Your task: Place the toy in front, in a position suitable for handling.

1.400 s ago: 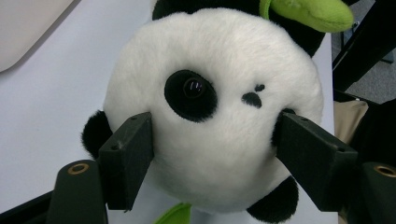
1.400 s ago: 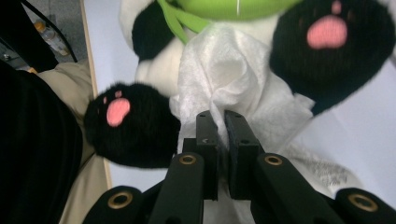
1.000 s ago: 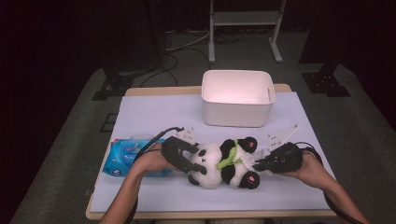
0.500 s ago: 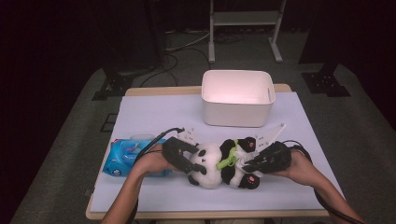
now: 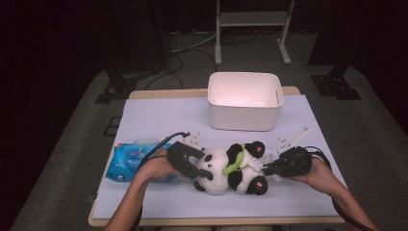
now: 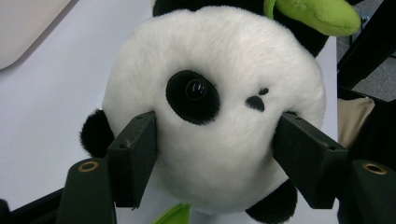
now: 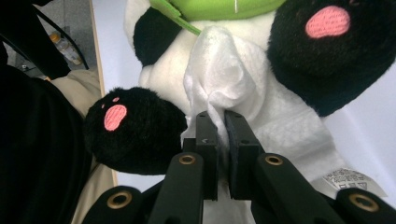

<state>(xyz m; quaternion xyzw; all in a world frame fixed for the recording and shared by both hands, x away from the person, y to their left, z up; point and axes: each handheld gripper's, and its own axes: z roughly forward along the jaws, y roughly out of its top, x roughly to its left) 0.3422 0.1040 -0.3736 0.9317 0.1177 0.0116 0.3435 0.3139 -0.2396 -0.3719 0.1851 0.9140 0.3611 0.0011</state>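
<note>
One plush panda [image 5: 231,167] lies on its back on the white table cover [image 5: 159,115], in front of the single white plastic bin [image 5: 244,100] and nearer the person than that bin. A sewn-in label [image 7: 353,181] with fine print shows beside the panda's body in the right gripper view; its writing is too small to read. One blue wet-wipes pack [image 5: 129,161] lies to the left of the panda, its printing likewise illegible.

The left gripper [image 5: 188,162] has its two black jaws spread wide around the panda's white head [image 6: 215,107], one pressing each cheek, so the head is grasped between them. The right gripper [image 5: 267,168] has its jaws clenched on a white wipe [image 7: 219,74], which lies bunched against the panda's belly between the two black feet with pink soles [image 7: 115,116].

Compared with the high view half a second before, the right gripper sits a little farther out from the panda's feet. The left gripper remains at the head, and the panda, bin and pack lie where they were.

Counts: two grippers, one panda, one green leaf-shaped collar piece [image 5: 235,164] across the panda's chest, one wipe, one wipes pack, one bin.
</note>
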